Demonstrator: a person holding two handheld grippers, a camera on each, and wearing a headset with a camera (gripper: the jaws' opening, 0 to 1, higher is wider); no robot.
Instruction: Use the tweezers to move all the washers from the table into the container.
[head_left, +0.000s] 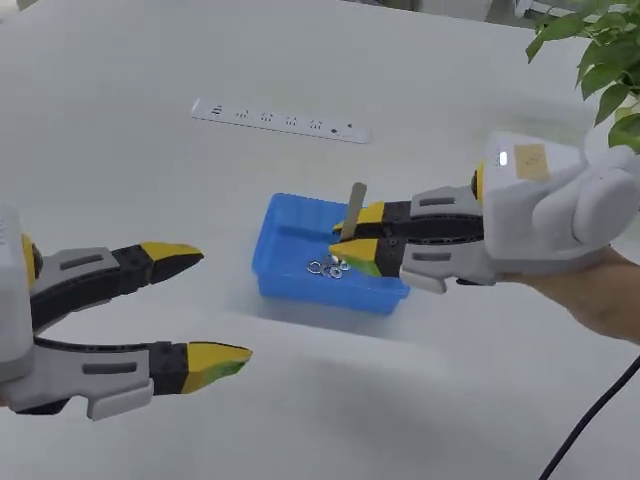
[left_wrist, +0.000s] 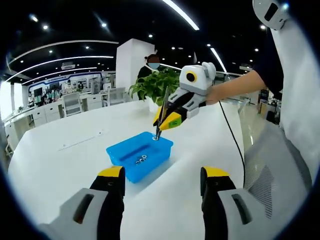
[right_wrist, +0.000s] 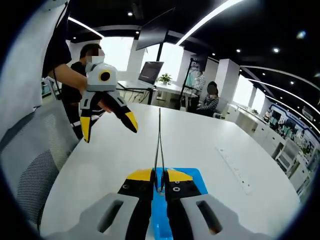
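Note:
A blue container (head_left: 290, 262) stands mid-table with several washers (head_left: 328, 267) lying in it. My right gripper (head_left: 348, 243) is over its right part, shut on thin metal tweezers (head_left: 353, 208). In the left gripper view the tweezers (left_wrist: 161, 114) point down from the right gripper (left_wrist: 169, 119) to the container's (left_wrist: 131, 159) far rim, with the washers (left_wrist: 141, 160) near its middle. In the right gripper view the tweezers (right_wrist: 159, 142) run forward from my shut right gripper (right_wrist: 159, 176), above the container (right_wrist: 199, 178). My left gripper (head_left: 222, 306) hovers open left of the container, holding nothing.
A white power strip (head_left: 280, 119) lies on the table behind the container. A leafy plant (head_left: 600, 60) stands at the far right. A black cable (head_left: 590, 420) crosses the near right corner. People sit at desks in the background.

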